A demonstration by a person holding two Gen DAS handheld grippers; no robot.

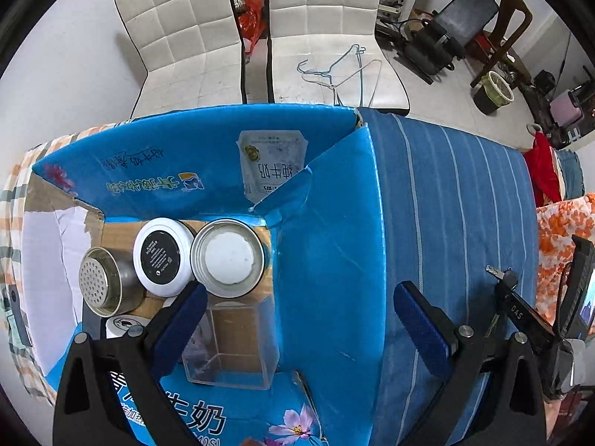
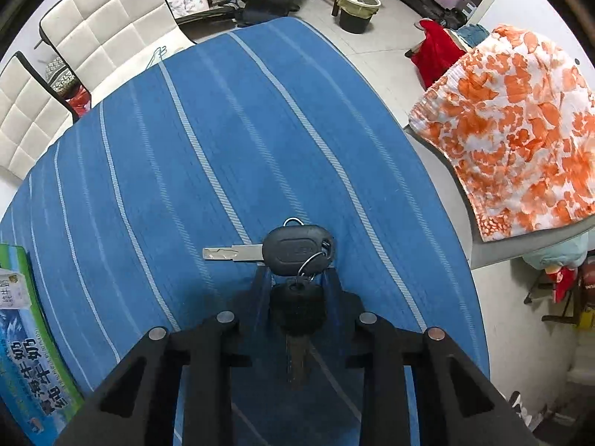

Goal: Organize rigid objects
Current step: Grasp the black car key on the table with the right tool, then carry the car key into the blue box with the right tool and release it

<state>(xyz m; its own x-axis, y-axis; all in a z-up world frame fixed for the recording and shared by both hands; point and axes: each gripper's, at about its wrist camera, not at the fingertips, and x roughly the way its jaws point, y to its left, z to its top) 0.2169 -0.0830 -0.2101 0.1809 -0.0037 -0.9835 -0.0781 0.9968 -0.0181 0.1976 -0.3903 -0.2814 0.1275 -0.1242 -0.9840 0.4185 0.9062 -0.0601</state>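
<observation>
Keys [image 2: 293, 256] are sitting between the fingers of your right gripper [image 2: 297, 273], and the fingers are squeezing in close on them. One key with a fat black head is pointing its silver blade to the left. A second key is hanging down between the fingers on a small ring. You are holding them just over the blue striped cloth [image 2: 230, 141]. An orange and white cloth [image 2: 520, 130] is lying off to the right.

Your left gripper [image 1: 301, 312] is hanging over the blue box [image 1: 327, 252] with its fingers spread wide apart, and it is holding nothing. One blue finger pad [image 1: 182, 319] is reaching over the inside of the box, and the other is over the box's side flap.

Inside the box, a metal jar [image 1: 228, 258] with a white middle is standing next to a white tin [image 1: 161, 256] with a black top. A metal shaker [image 1: 98, 282] with little holes is standing just left of them. A clear plastic tub [image 1: 232, 345] is lying under the jar. In the left view you are seeing the keys and the right gripper far off to the right side. White chairs [image 1: 319, 29] are standing behind the table.
</observation>
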